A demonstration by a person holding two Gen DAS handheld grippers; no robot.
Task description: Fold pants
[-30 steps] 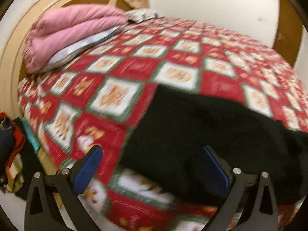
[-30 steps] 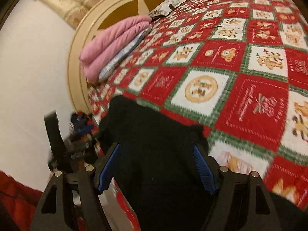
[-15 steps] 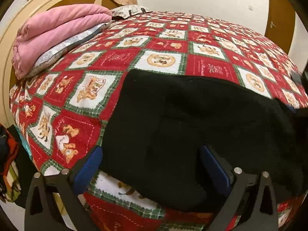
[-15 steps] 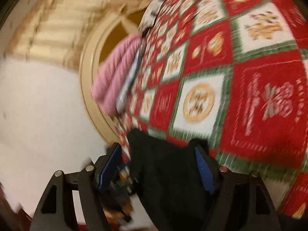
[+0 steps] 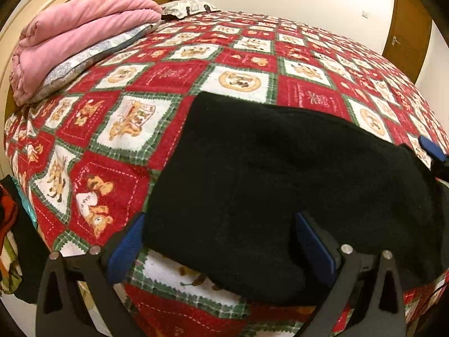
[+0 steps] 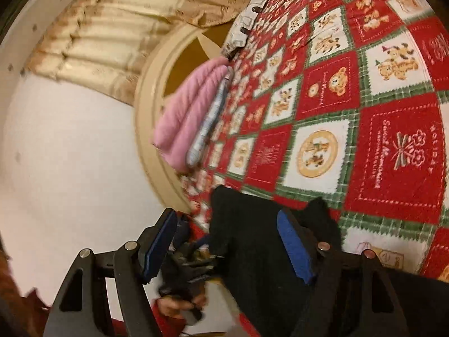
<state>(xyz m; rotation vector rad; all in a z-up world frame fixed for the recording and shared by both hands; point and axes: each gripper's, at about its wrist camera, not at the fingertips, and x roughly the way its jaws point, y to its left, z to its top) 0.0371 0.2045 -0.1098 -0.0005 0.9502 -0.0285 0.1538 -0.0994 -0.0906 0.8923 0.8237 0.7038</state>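
The black pants [image 5: 280,185] lie in a broad folded slab on the red patterned bedspread [image 5: 168,75], near the bed's front edge. My left gripper [image 5: 219,241] is open, its blue pads astride the near edge of the pants. My right gripper [image 6: 227,238] is open above the pants [image 6: 252,241] at their right end, tilted, with black cloth between and under its pads. A blue pad of the right gripper [image 5: 432,148] shows at the right edge of the left wrist view. The left gripper [image 6: 182,275] shows low in the right wrist view.
A folded pink blanket [image 5: 75,36] lies on a grey pillow [image 5: 92,59] at the head of the bed, against a cream round headboard [image 5: 16,22]. A brown door [image 5: 407,28] stands at far right. Clothes [image 5: 8,224] hang at the bed's left side.
The left gripper has drawn back slightly and steadied over the pants' near edge. The right gripper has rolled and swung, so its view tilts toward the headboard and wall. Both stay open.
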